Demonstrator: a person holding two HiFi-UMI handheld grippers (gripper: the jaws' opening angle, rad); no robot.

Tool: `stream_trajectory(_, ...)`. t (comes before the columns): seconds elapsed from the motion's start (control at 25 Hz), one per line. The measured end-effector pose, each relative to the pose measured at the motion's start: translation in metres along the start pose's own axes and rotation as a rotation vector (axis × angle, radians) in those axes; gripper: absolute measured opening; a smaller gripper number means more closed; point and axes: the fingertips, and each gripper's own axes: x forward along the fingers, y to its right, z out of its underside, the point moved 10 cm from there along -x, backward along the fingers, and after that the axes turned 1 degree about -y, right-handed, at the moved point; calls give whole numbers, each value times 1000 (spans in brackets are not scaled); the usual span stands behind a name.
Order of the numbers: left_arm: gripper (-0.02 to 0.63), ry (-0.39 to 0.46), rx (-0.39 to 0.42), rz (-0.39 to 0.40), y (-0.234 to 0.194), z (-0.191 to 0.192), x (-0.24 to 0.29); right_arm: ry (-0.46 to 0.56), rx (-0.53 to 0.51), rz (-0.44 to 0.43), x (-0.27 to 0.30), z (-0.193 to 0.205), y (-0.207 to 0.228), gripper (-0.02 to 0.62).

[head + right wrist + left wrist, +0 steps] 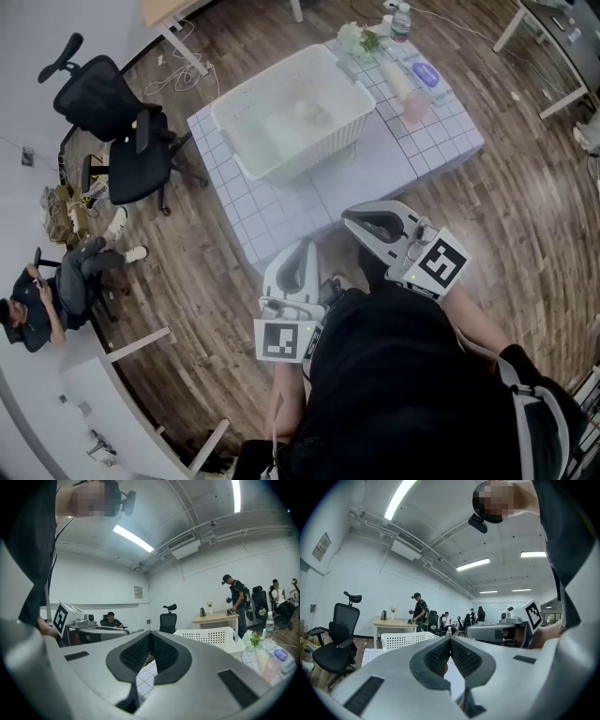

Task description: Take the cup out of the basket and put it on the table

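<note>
Basket (309, 150), white and perforated, stands on the white gridded table (281, 211) in the head view; a pale blurred shape inside it looks like the cup (314, 114), though it is not sharp enough to be sure. Far end of the table: water bottle (400, 21), flowers (356, 39), pink tumbler (415, 105) and a blue-labelled item (427, 73), print unreadable. Left gripper (305, 246) and right gripper (349, 217) sit by the table's near edge, apart from the basket, each cube carrying a black-and-white square marker without letters. Left gripper view: pads pressed together, nothing between them; wall poster (321, 547) illegible. Right gripper view: jaws clenched likewise and empty; the basket stands beyond to the right; wall notice (138, 591) too small to read.
</note>
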Motion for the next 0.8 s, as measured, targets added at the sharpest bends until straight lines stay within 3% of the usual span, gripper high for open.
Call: stream_trajectory(0.8, 9, 5, 3, -104, 1, -23, 106, 4, 12, -103, 16, -12, 122, 15)
